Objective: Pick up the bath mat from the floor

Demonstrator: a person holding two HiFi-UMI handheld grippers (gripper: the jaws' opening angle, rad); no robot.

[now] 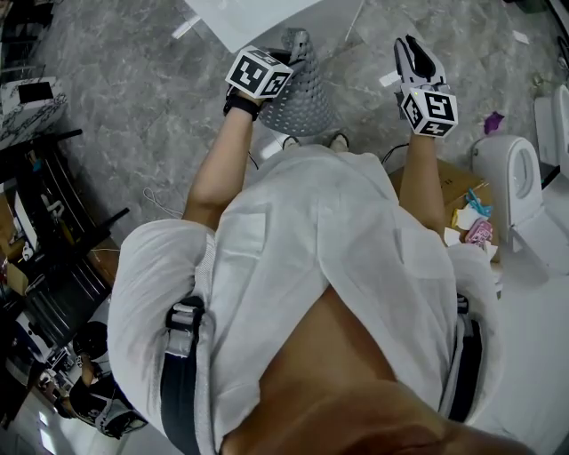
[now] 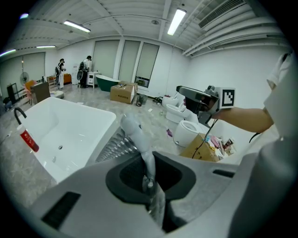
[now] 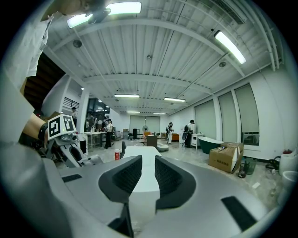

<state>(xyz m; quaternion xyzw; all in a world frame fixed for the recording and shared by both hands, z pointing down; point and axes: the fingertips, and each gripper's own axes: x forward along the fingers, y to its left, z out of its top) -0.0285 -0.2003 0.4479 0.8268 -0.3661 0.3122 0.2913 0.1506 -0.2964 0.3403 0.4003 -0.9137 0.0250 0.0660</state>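
Observation:
The grey bath mat hangs off the marble floor in a cone of perforated rubber, bunched at its top. My left gripper is shut on that bunched top. In the left gripper view a twisted fold of the mat runs up out of the closed jaws of the left gripper. My right gripper is held to the right of the mat, apart from it. In its own view the right gripper is open, with nothing between its dark pads.
A white bathtub lies just beyond the mat, its corner at the top of the head view. A white toilet and an open cardboard box stand to the right. Black racks line the left side. People stand far off.

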